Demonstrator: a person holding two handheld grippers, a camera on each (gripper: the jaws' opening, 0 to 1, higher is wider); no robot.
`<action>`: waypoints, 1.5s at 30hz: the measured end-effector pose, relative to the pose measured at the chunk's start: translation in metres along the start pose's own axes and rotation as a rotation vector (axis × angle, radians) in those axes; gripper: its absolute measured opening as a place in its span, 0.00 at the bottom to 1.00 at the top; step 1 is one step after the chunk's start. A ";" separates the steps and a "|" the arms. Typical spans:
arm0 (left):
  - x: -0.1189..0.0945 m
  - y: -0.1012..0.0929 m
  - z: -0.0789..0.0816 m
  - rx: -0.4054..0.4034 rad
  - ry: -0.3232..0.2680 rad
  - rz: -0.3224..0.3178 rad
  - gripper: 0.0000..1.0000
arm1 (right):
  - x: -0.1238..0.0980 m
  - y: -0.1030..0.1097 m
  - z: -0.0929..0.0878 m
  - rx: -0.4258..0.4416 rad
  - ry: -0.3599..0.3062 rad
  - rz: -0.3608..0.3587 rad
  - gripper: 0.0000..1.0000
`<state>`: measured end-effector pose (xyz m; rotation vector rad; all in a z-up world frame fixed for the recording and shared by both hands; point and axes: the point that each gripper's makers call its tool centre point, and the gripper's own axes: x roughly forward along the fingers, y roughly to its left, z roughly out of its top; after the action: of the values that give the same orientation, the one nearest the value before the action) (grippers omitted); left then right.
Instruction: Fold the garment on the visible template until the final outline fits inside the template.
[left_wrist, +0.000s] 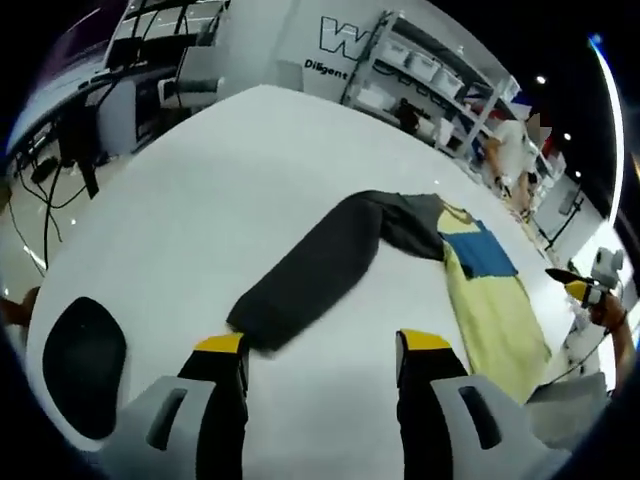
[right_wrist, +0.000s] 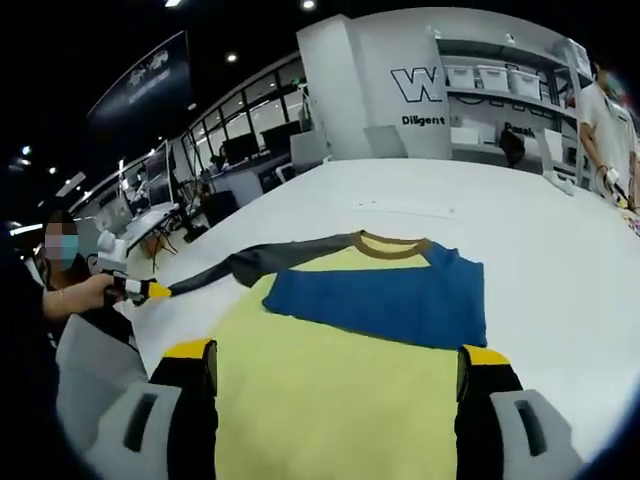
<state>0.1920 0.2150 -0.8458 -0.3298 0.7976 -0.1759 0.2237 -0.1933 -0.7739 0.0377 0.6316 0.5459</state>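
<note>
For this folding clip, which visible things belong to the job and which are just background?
Job:
- garment, yellow body with a blue panel and brown collar
- its dark grey sleeve, stretched out flat
- white table
- left gripper and right gripper, both open

Background:
- black oval pad at the table edge
- storage shelves
- bystander near the shelves

Left gripper (left_wrist: 322, 352) and right gripper (right_wrist: 338, 360) both hover with fingers spread apart, gripping nothing.

A white table (left_wrist: 200, 200) carries a yellow, blue and grey long-sleeved garment (right_wrist: 350, 330) spread flat.
</note>
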 end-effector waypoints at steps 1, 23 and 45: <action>0.001 0.001 0.001 -0.006 -0.009 -0.001 0.51 | 0.000 0.001 -0.001 -0.001 0.000 -0.002 0.99; 0.002 0.024 0.027 -0.013 -0.077 0.049 0.00 | -0.012 0.020 -0.029 -0.051 0.094 0.021 0.99; 0.003 0.069 0.090 0.015 -0.116 0.150 0.00 | -0.013 0.020 -0.034 -0.050 0.121 0.002 0.99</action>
<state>0.2610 0.2989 -0.8136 -0.2619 0.7024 -0.0219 0.1863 -0.1874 -0.7902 -0.0420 0.7357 0.5690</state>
